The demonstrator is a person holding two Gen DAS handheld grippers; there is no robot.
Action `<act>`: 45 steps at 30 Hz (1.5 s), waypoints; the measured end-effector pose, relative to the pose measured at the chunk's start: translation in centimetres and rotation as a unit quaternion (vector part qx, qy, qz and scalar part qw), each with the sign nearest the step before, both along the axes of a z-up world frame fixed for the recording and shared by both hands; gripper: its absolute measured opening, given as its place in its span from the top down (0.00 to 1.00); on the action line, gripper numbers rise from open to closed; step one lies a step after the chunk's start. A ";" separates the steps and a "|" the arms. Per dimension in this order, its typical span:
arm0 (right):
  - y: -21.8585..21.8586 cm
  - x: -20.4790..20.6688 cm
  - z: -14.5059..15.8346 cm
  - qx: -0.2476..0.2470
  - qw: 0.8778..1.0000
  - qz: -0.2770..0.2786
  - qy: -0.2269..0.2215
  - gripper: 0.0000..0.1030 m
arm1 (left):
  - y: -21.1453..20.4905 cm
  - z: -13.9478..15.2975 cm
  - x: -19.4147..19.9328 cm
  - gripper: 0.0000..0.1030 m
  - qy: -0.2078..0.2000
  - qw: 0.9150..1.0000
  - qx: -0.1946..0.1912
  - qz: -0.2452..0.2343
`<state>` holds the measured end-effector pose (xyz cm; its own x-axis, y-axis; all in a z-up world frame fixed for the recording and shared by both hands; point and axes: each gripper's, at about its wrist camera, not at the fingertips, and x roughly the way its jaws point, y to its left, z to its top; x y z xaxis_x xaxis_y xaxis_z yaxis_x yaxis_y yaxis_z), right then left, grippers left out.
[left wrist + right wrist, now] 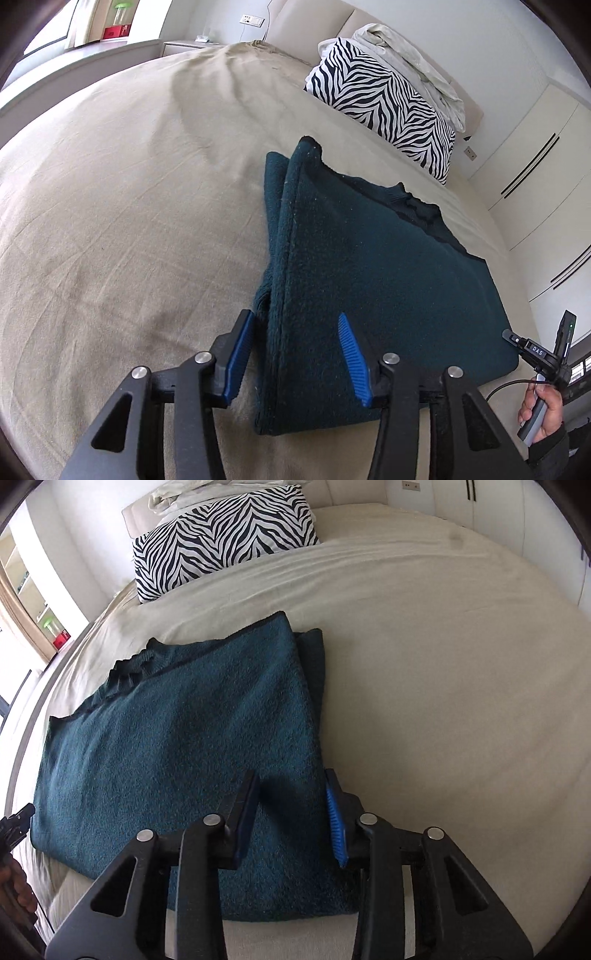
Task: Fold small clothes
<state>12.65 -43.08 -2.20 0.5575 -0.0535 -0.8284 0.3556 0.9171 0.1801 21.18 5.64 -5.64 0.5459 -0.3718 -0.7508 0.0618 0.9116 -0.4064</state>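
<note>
**Both side edges bracketed, lengthwise fold pending**

At the far left, the beige cotton bed sheet (110, 221) lies bare and faintly creased. On it, towards the near edge of the bed, rests the dark teal fleece garment (369, 277), already narrowed, with a folded-in layer showing along its left side and its dark-trimmed neckline pointing towards the headboard.

The left tool (297, 354) stands released, its blue ribbed fingers spread to either side of the garment's left folded edge near the hem; one finger sits over the sheet, the other over the fleece. Whether the tips press into the cloth cannot be told.

Further right, the right tool (293, 818) is likewise released, straddling the garment's right folded edge near the hem.

Beyond both, a zebra-striped pillow (225, 535) leans at the headboard, well apart from the work.

The step in hand looks like taking hold of the hem corners. The next move probably calls for both tools to clench through all layers, then carry the hem up towards the neckline evenly, so the tucked sides do not spill out.
</note>
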 end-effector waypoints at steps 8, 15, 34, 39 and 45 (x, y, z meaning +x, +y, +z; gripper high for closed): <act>-0.4 -2.5 0.9 -0.003 1.000 -0.016 -0.007 0.95 | 0.0 -0.7 -1.0 0.83 0.001 0.999 0.033 0.000; -0.4 -5.0 1.8 0.007 0.999 -0.033 -0.024 0.95 | 0.6 -0.4 -1.9 0.90 0.001 0.999 0.035 0.002; -1.5 -5.0 -1.0 0.032 0.999 -0.038 -0.007 0.95 | 1.1 -1.3 -5.4 0.94 0.008 0.999 0.037 0.005; -1.7 -4.9 -1.2 0.039 0.999 -0.032 -0.009 0.93 | 0.9 -1.1 -5.6 0.92 0.008 0.999 0.044 0.001; -2.1 -5.8 1.8 0.019 0.998 -0.062 -0.028 0.66 | 1.0 2.3 -5.7 0.66 -0.016 0.995 0.088 0.034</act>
